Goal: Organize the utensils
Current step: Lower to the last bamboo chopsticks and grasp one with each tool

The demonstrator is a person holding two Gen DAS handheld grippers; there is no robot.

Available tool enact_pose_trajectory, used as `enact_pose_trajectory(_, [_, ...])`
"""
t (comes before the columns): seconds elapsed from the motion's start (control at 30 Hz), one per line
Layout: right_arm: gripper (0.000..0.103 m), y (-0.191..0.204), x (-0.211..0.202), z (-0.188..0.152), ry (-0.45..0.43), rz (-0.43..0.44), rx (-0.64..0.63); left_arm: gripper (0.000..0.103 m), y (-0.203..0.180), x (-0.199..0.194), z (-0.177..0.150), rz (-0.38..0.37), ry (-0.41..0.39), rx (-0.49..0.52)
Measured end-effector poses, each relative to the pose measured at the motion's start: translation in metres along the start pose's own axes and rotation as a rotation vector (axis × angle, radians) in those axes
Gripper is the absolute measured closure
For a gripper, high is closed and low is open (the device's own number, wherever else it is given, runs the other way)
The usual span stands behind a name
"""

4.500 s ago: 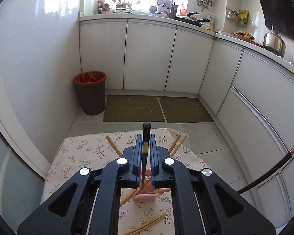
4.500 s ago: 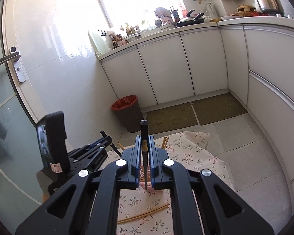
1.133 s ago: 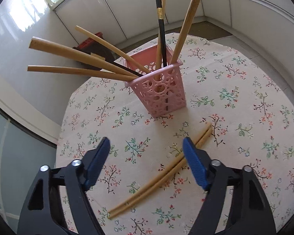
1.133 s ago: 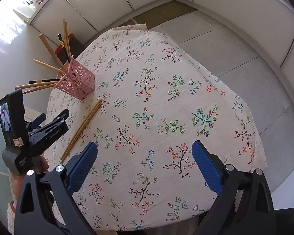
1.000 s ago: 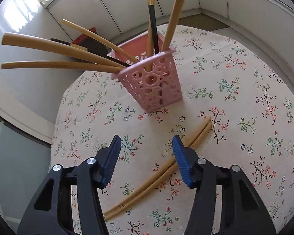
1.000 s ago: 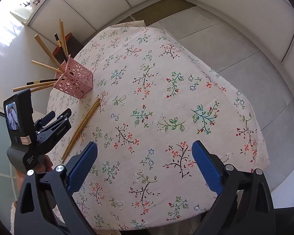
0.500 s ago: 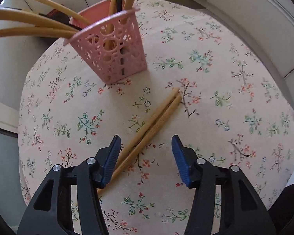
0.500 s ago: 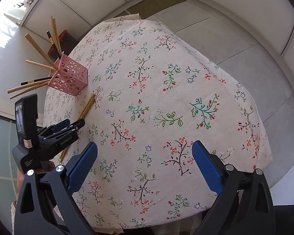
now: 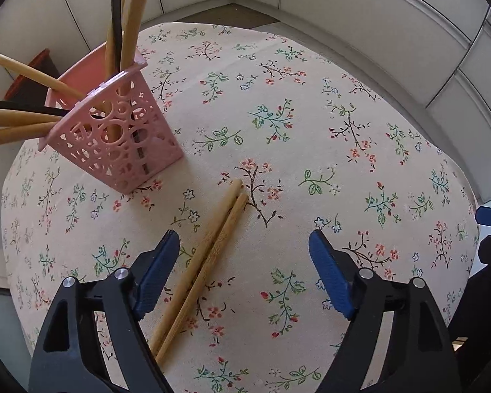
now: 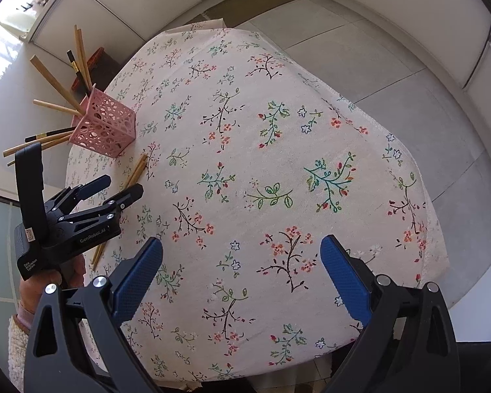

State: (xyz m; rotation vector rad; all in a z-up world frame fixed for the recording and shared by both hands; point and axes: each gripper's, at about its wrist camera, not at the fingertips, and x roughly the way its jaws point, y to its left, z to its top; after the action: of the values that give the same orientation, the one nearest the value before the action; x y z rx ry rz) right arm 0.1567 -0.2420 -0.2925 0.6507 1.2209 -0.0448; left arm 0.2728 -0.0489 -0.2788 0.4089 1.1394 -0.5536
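Left wrist view looks down on a round table under a flowered cloth, with the left gripper spread wide above it, its blue pads well apart and holding nothing. Two loose wooden chopsticks lie side by side on the cloth, touching along their length, running from near the middle of the table down toward the left finger; their near ends pass under that finger (where they are hidden), so the pair sits closer to the left pad than to the right one. Beyond their far tips, apart from them, stands a pink pierced basket, upright on the cloth near the table's far left edge. It holds several wooden chopsticks and two black ones with gold bands, some standing steeply and others leaning far out to the left. Right wrist view shows the right gripper also spread wide and empty, hanging over the near part of the table, well apart from the basket and from the loose chopsticks. In that view the left gripper is seen from the side, held in a hand at the table's left edge, its fingers reaching over the loose pair. White cabinets and a grey tiled floor lie behind the table.
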Motion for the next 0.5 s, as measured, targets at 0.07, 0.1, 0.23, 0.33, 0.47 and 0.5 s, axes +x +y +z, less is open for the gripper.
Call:
enact_pose_trajectory(0.07, [0.009, 0.001, 0.004, 0.0, 0.022, 0.016, 0.01, 0.025, -0.002, 0.002, -0.002, -0.048, 0.009, 0.015])
enact_pose_trajectory(0.1, [0.009, 0.001, 0.005, 0.0, 0.033, 0.023, 0.012, 0.025, -0.003, 0.002, -0.003, -0.068, 0.011, 0.028])
enact_pose_trajectory(0.23, [0.009, 0.004, 0.009, -0.001, 0.054, 0.033, 0.011, 0.025, -0.003, 0.001, -0.005, -0.172, 0.013, 0.025])
enact_pose_trajectory(0.33, [0.009, 0.003, 0.009, 0.0, 0.063, 0.041, 0.021, 0.025, 0.0, 0.004, -0.004, -0.243, 0.024, -0.004])
enact_pose_trajectory(0.47, [0.009, -0.001, 0.012, 0.001, 0.081, 0.058, 0.05, 0.024, -0.004, 0.012, -0.004, -0.206, 0.036, -0.001])
enact_pose_trajectory(0.5, [0.009, -0.002, 0.013, 0.001, 0.087, 0.061, 0.056, 0.024, -0.006, 0.015, -0.005, -0.191, 0.039, 0.008])
